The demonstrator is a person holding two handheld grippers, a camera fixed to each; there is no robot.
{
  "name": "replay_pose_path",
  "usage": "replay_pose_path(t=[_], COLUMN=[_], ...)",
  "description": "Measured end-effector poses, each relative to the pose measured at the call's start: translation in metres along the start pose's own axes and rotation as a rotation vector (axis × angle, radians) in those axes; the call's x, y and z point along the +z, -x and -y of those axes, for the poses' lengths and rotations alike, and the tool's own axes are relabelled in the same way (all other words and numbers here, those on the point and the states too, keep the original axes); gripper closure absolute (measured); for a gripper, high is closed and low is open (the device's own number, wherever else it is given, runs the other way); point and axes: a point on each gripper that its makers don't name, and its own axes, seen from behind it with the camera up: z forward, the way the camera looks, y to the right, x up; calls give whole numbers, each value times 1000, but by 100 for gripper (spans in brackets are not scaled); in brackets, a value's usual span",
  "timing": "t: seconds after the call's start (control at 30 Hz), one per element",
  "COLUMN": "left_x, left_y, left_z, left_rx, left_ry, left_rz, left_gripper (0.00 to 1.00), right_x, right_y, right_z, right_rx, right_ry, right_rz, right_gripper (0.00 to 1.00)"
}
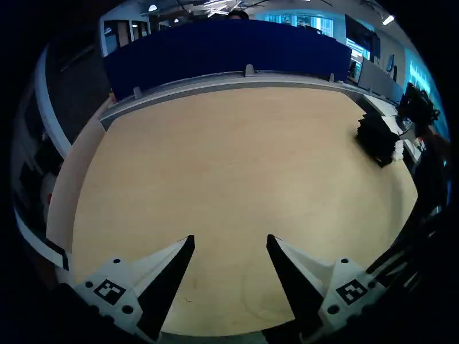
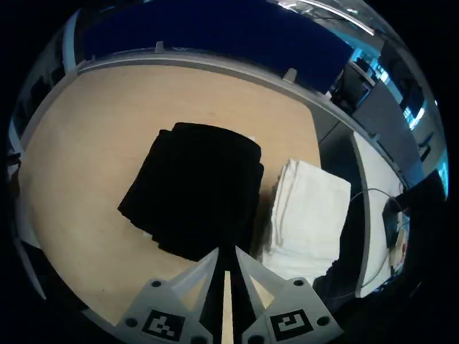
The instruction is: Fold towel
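Left claw (image 1: 230,237): wide open, its two fingers spread with nothing between them, over bare tabletop (image 1: 229,160) well apart from the black towel stack (image 2: 198,189).
Right claw (image 2: 227,248): fingers drawn almost together, with a thin slit between them; the tips sit at the black towel stack's near edge.
Hard to make out: whether those tips pinch any cloth; the layers of the black towel stack, which merge into one dark mass.
White towel stack (image 2: 310,218): just beside the black towel stack, its far side hanging past the tabletop's edge.
Materials: pale wood-grain tabletop, smooth; soft, matte towels; white plastic claw fingers with dark inner faces and square printed markers.
Shapes: both stacks roughly rectangular with rounded folded edges.
Partition (image 1: 229,54): blue, beyond the black towel stack, along the tabletop's far edge.
Count: two claws, two towel stacks, one tabletop.
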Motion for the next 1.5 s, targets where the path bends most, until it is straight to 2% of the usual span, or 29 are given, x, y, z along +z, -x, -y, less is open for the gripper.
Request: replay_pose_path(t=[0.4, 0.73, 0.9, 1.4, 1.47, 1.5], left_x=[-1, 0, 1, 1, 1, 1], left_y=[-3, -5, -7, -10, -11, -11], left_z=[-3, -4, -5, -6, -7, -8], left_rx=[6, 8, 12, 18, 18, 18], left_ry=[-1, -4, -3, 2, 4, 5], left_rz=[0, -1, -3, -6, -6, -7], left_gripper=[7, 7, 7, 7, 7, 7], right_x=[24, 28, 27, 12, 11, 10], right_y=[17, 17, 17, 21, 20, 19], right_z=[5, 6, 9, 8, 7, 8], right_rx=[61, 105, 123, 129, 131, 133], right_ry=[10, 17, 18, 52, 58, 58], right_rz=[17, -1, -22, -78, -88, -92], right_gripper=[95, 95, 92, 38, 20, 14])
